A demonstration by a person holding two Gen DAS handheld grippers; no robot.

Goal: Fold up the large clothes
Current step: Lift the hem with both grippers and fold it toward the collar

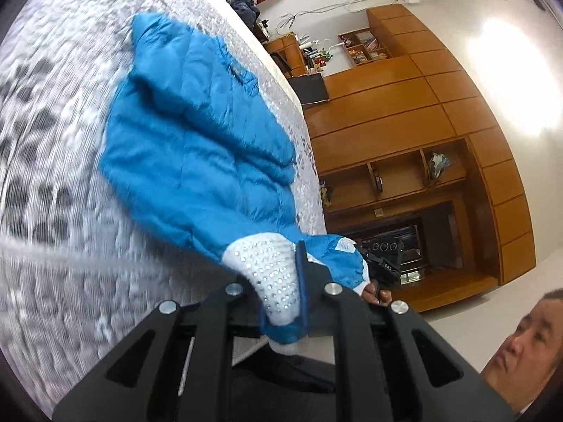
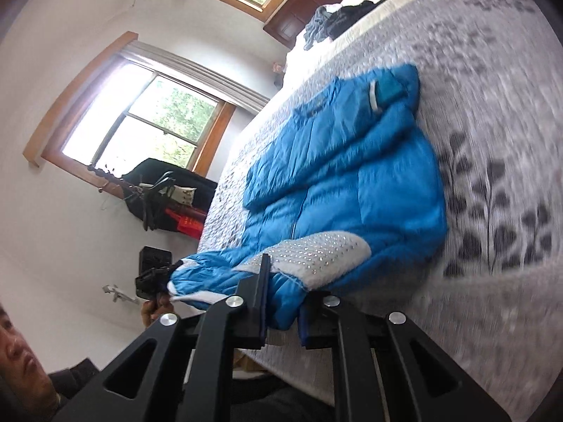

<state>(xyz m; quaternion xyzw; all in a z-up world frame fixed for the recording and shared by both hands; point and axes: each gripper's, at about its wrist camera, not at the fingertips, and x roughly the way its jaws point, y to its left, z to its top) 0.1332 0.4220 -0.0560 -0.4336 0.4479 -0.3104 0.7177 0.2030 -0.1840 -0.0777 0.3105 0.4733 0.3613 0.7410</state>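
Note:
A bright blue puffy jacket [image 1: 197, 133] lies across a grey flower-patterned bedspread [image 1: 52, 140], with its near edge lifted off the bed. My left gripper [image 1: 290, 292] is shut on the jacket's white studded panel [image 1: 271, 267]. In the same view my right gripper [image 1: 383, 263] grips the blue edge further right. From the right wrist view the jacket [image 2: 345, 176] spreads away from me, one sleeve folded over its front. My right gripper [image 2: 283, 306] is shut on blue fabric beside the white studded panel [image 2: 316, 249]. My left gripper [image 2: 153, 279] holds the far corner of that edge.
A heap of dark clothes [image 2: 337, 17] sits at the far end of the bed [image 2: 492, 281]. Wooden cabinets and shelves [image 1: 404, 105] line one wall, and windows [image 2: 140, 116] the other. A person stands at the bed's edge. A black bag [image 2: 169, 193] stands under the window.

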